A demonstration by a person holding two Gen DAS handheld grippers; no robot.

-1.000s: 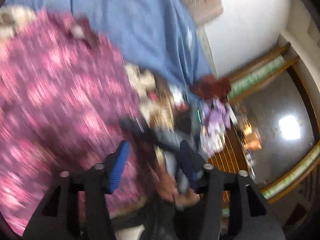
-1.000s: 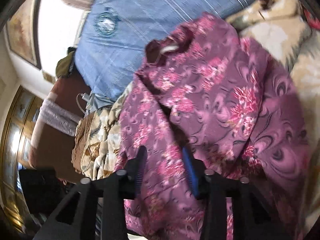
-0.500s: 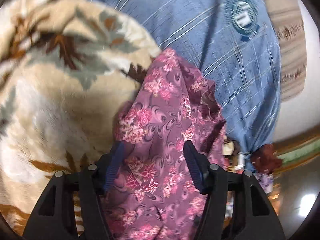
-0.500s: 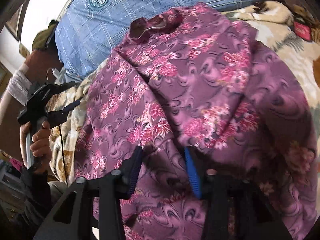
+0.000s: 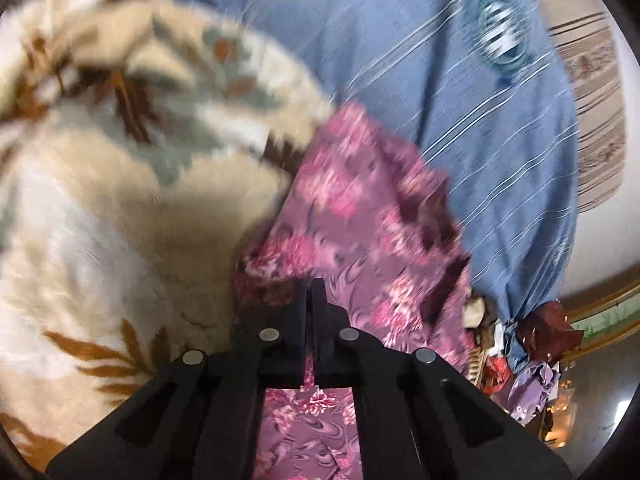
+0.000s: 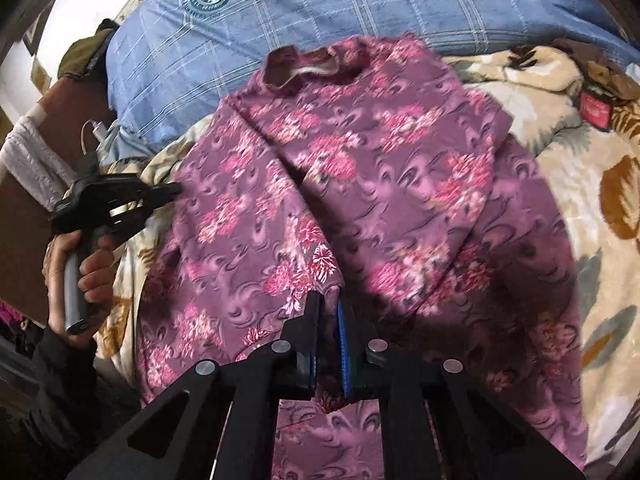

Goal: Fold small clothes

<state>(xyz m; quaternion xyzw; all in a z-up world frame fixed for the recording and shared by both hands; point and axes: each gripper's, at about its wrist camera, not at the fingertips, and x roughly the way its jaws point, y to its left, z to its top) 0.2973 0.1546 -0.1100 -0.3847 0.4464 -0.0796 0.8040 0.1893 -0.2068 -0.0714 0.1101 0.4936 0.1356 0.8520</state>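
- My left hand (image 6: 76, 264) grips its handle, left gripper (image 5: 308, 286) angled down, clamped on the top's (image 6: 360, 184) edge.
- Top lies spread on the blanket (image 6: 580, 168).
- My right gripper (image 6: 328, 300) tilts down, pinching a fold.

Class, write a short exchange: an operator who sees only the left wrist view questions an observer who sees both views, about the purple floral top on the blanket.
Operator: Is the other side gripped?
Observer: Yes. The right tongs have just closed on a fold of the floral top, near its lower middle.
Operator: Where is the collar?
Observer: The collar lies open at the far end, against the blue pillow.
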